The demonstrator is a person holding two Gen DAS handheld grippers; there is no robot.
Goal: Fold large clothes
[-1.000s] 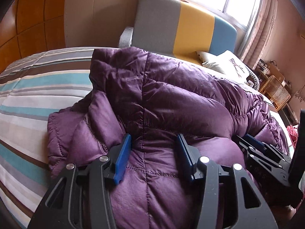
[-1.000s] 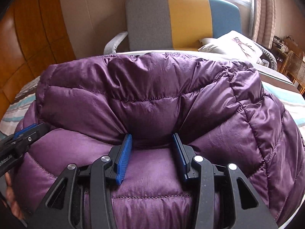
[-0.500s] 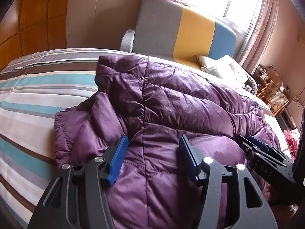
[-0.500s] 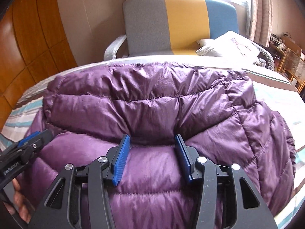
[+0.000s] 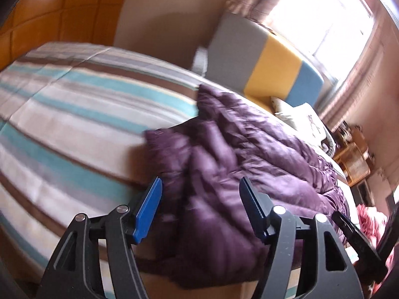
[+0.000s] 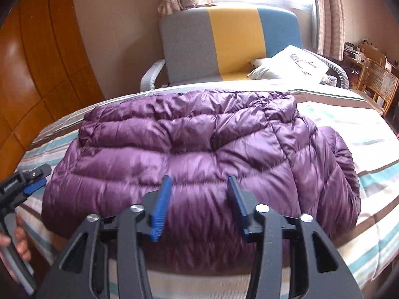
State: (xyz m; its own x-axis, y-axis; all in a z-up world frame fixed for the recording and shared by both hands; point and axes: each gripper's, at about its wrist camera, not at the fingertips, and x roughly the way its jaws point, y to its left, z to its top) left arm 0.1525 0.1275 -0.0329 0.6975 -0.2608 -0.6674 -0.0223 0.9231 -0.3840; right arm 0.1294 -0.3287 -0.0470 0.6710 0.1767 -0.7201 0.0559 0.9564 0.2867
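A purple quilted puffer jacket (image 6: 199, 149) lies folded on the striped bed (image 6: 361, 134); it also shows in the left wrist view (image 5: 249, 162). My right gripper (image 6: 199, 189) is open and empty, held just above the jacket's near edge. My left gripper (image 5: 199, 194) is open and empty over the jacket's left end, and it shows at the left edge of the right wrist view (image 6: 30, 179). The left wrist view is blurred by motion.
A grey, yellow and blue armchair (image 6: 232, 42) stands behind the bed with a white pillow (image 6: 291, 64) on it. A wooden wardrobe (image 6: 37, 62) is at the left. A wicker chair (image 6: 379, 84) stands at the right. Pink cloth (image 5: 369, 221) lies at the right.
Both grippers have let go of the jacket and pulled back and up. The jacket has dropped flat onto the bed. The left gripper has swung to the left.
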